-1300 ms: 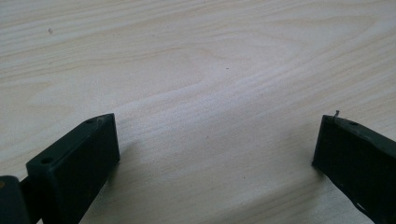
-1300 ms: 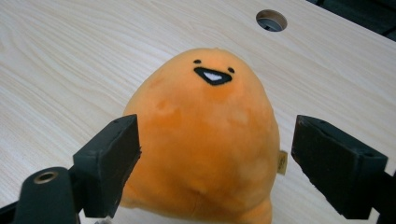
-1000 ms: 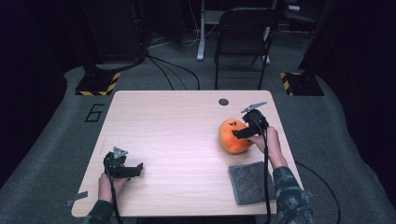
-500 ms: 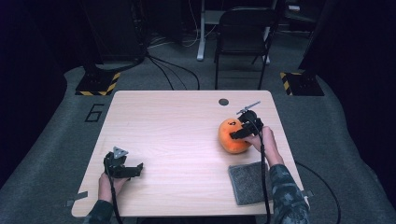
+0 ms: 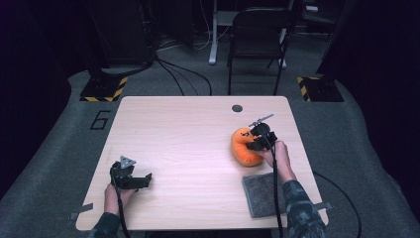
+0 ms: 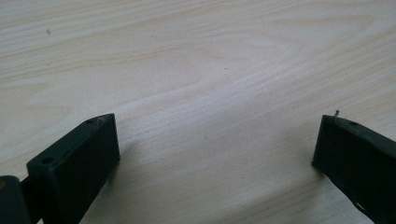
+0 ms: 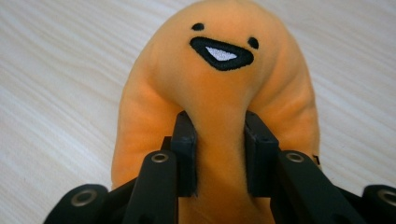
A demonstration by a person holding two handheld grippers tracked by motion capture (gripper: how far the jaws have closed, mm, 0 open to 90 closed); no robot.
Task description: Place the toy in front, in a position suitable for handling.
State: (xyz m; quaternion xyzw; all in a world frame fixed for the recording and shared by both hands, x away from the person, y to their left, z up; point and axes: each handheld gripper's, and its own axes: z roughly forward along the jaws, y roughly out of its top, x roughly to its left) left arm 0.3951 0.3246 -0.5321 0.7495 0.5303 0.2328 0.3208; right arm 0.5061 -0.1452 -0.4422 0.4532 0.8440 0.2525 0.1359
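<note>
An orange plush toy with a stitched smiling face lies on the right side of the wooden table. My right gripper is shut on it: in the right gripper view the two black pads pinch a fold of the toy's soft body, and the jaws have just been closing on it. Near the table's front left, my left gripper rests low in a hand. Its jaws stand wide apart over bare wood with nothing between them.
A grey felt pad lies at the front right corner, just behind my right hand. A small dark round spot sits near the far edge. A black chair stands on the floor beyond the table.
The right gripper's jaws have closed on the orange toy, squeezing it from a round shape into a narrower, curved one. The left gripper has stayed put.
</note>
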